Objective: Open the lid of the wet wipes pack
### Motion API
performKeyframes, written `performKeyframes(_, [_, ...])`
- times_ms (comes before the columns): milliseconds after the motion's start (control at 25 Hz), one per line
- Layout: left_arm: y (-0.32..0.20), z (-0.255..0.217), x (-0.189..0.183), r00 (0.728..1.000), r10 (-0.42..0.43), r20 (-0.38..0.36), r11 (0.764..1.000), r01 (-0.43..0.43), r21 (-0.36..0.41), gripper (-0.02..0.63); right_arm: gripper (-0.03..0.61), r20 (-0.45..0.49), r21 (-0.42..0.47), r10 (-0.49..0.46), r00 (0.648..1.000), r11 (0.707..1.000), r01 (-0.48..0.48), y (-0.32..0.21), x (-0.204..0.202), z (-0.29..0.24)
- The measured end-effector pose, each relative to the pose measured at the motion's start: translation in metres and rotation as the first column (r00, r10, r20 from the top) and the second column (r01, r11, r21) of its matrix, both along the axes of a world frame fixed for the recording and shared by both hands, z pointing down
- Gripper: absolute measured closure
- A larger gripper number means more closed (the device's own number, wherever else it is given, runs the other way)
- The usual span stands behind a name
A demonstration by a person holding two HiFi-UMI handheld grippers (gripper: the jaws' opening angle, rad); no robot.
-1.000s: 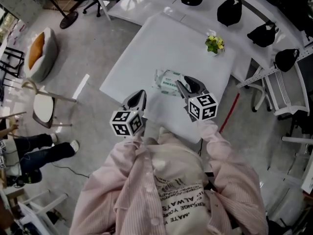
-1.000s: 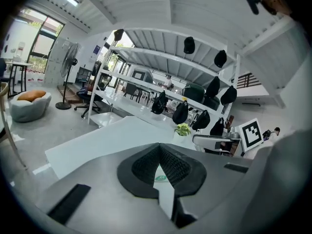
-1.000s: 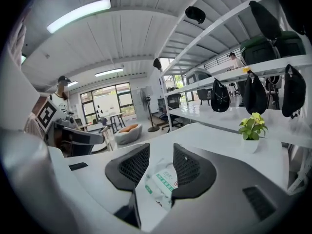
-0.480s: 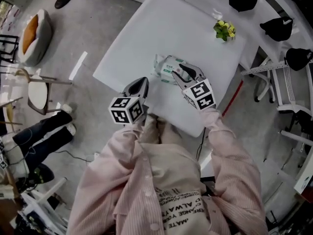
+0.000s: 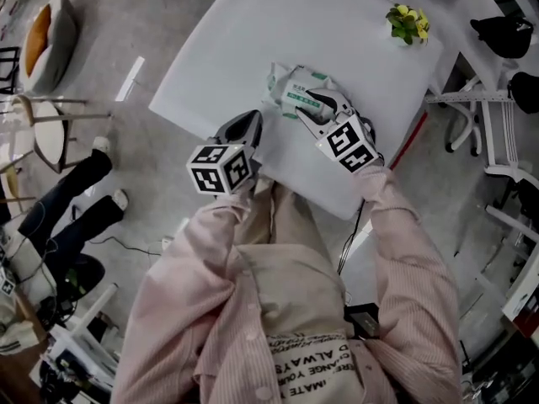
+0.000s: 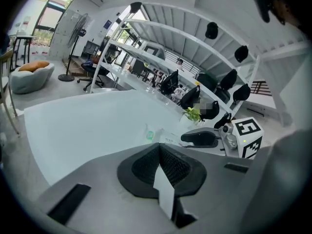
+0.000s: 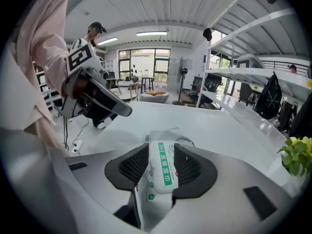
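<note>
The wet wipes pack point(image 5: 295, 89) is white with a green label and lies on the white table point(image 5: 219, 57). My right gripper point(image 5: 308, 108) hangs over its near edge. In the right gripper view the pack point(image 7: 162, 168) fills the gap between the jaws of that gripper point(image 7: 161, 148), which are opening; I see no pad pressing on it. My left gripper point(image 5: 250, 123) is to the left of the pack and apart from it, near the table's front edge. Its pads meet with nothing between them point(image 6: 159, 147). The pack point(image 6: 150, 135) shows small beyond them.
A small potted plant point(image 5: 407, 22) stands at the table's far right corner. Black caps point(image 5: 505, 34) hang on the rack beyond it. A person's legs point(image 5: 67, 209) and a chair point(image 5: 38, 137) are on the floor at the left, with a beanbag point(image 5: 42, 45) farther off.
Both grippers have come down and forward toward the pack. The right one has rolled and now has the pack between its jaws; the left one has stayed shut.
</note>
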State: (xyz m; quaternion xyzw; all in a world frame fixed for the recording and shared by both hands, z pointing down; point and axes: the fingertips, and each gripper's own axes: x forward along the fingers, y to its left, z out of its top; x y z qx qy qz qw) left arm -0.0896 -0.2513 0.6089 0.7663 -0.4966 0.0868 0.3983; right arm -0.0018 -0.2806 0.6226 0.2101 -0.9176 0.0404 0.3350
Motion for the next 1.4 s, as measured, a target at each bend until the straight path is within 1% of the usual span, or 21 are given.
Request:
performKeyframes(160, [0.0, 0.008, 0.0, 1.0, 0.011, -0.007, 1.0, -0.011, -0.013, 0.614, 0.448, -0.064, 0.015, -0.039, 0.997, 0.999, 0.04, 0.001, -0.002, 0.012])
performKeyframes(320, [-0.001, 0.014, 0.002, 1.0, 0.02, -0.014, 1.0, -0.02, -0.022, 0.614, 0.448, -0.115, 0.024, -0.054, 0.992, 0.998, 0.058, 0.001, -0.001, 0.022])
performKeyframes(440, [0.0, 0.015, 0.004, 1.0, 0.026, -0.017, 0.999, -0.027, -0.026, 0.614, 0.448, -0.161, 0.047, -0.057, 0.985, 0.997, 0.065, 0.0, 0.001, 0.027])
performKeyframes(600, [0.001, 0.015, 0.004, 0.999, 0.033, -0.021, 0.999, -0.033, -0.028, 0.614, 0.45, -0.179, 0.058, -0.053, 0.982, 0.996, 0.065, -0.001, 0.001, 0.027])
performKeyframes(800, [0.002, 0.015, 0.004, 0.999, 0.042, -0.02, 0.999, -0.042, -0.029, 0.614, 0.46, -0.168, 0.026, -0.044, 0.985, 0.998, 0.049, -0.002, 0.001, 0.026])
performKeyframes(960, [0.003, 0.014, 0.005, 0.999, 0.051, -0.019, 0.998, -0.051, -0.026, 0.614, 0.469, -0.139, -0.043, -0.039, 0.989, 0.999, 0.033, -0.002, 0.002, 0.025])
performKeyframes(1120, [0.003, 0.014, 0.005, 0.998, 0.063, -0.015, 0.998, -0.064, -0.022, 0.614, 0.479, -0.104, -0.121, -0.024, 0.994, 0.993, 0.011, -0.001, 0.003, 0.024])
performKeyframes(1280, [0.002, 0.012, 0.008, 0.997, 0.075, -0.015, 0.997, -0.075, -0.017, 0.614, 0.486, -0.079, -0.172, -0.015, 0.997, 0.985, 0.001, -0.002, 0.004, 0.022])
performKeyframes(1400, [0.0, 0.009, 0.011, 0.996, 0.086, -0.015, 0.996, -0.086, -0.011, 0.614, 0.489, -0.036, -0.205, 0.011, 0.999, 0.979, -0.018, -0.006, 0.005, 0.019])
